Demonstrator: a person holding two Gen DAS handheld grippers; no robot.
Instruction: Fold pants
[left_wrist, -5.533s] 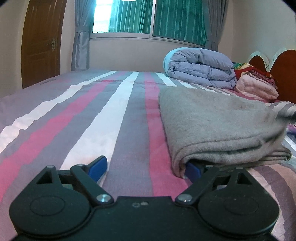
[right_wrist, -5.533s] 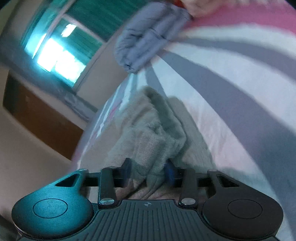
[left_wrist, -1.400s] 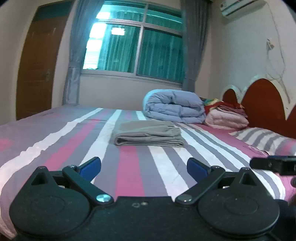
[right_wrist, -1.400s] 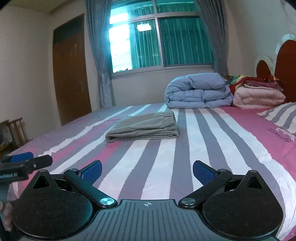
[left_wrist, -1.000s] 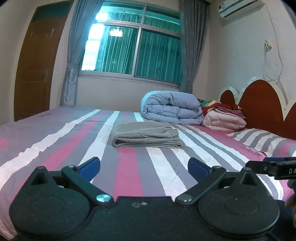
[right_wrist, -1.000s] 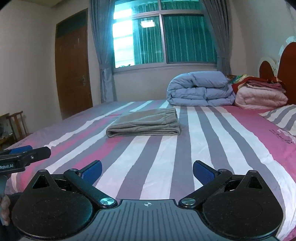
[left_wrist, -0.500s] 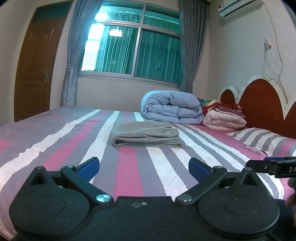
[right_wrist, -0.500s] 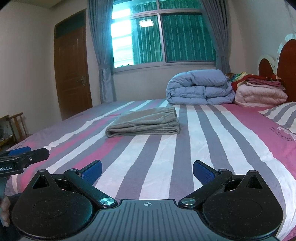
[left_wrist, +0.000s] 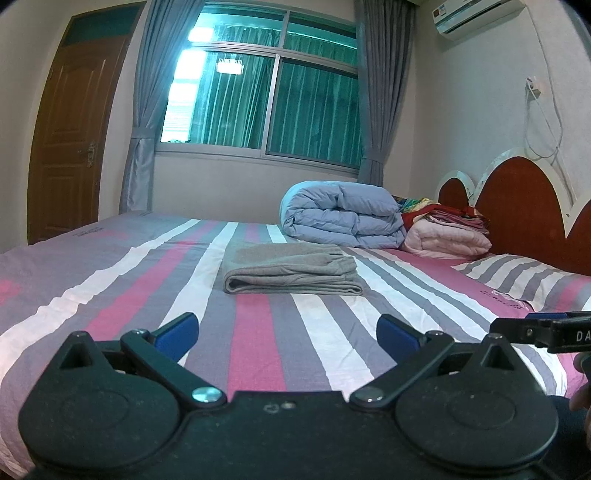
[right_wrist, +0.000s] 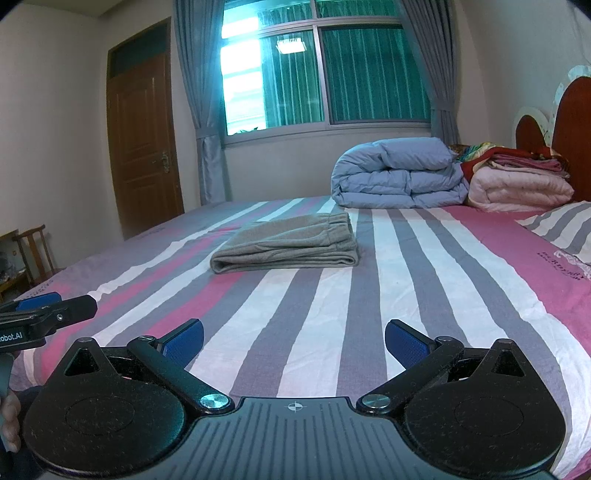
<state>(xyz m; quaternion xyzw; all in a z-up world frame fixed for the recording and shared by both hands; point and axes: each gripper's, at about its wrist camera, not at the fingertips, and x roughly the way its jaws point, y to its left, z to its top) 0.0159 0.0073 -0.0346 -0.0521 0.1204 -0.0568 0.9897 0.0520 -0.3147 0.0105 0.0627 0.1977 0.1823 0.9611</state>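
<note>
- Left gripper (left_wrist: 287, 334) is hovering over the near edge of the bed (left_wrist: 258, 354), jaws spread wide, w/ nothing btwn the blue pads (left_wrist: 177, 330).
- Right gripper (right_wrist: 294, 341) is doing likewise: jaws wide apart, holding nothing, pointing across the striped sheet (right_wrist: 369, 302).
- Each gripper is showing at the edge of the other's view, the two sitting side by side; a bit of a hand (right_wrist: 10, 424) is peeking in at the left of the right wrist view.
- Pants (left_wrist: 290, 272) are lying folded in a flat grey rectangle mid-bed, well apart from both grippers, folded edge facing the cameras, waistband end toward the far side.
- Blue duvet (left_wrist: 343, 214) is sitting rolled up just behind the pants; a pink blanket stack (left_wrist: 447, 236) is resting beside it, near the red headboard (left_wrist: 524, 206).
- Striped pillow (left_wrist: 517, 273) is lying to the right, in front of the headboard.
- Window (right_wrist: 325, 70) w/ green curtains is glowing behind; brown door (right_wrist: 144, 147) is standing shut at left.
</note>
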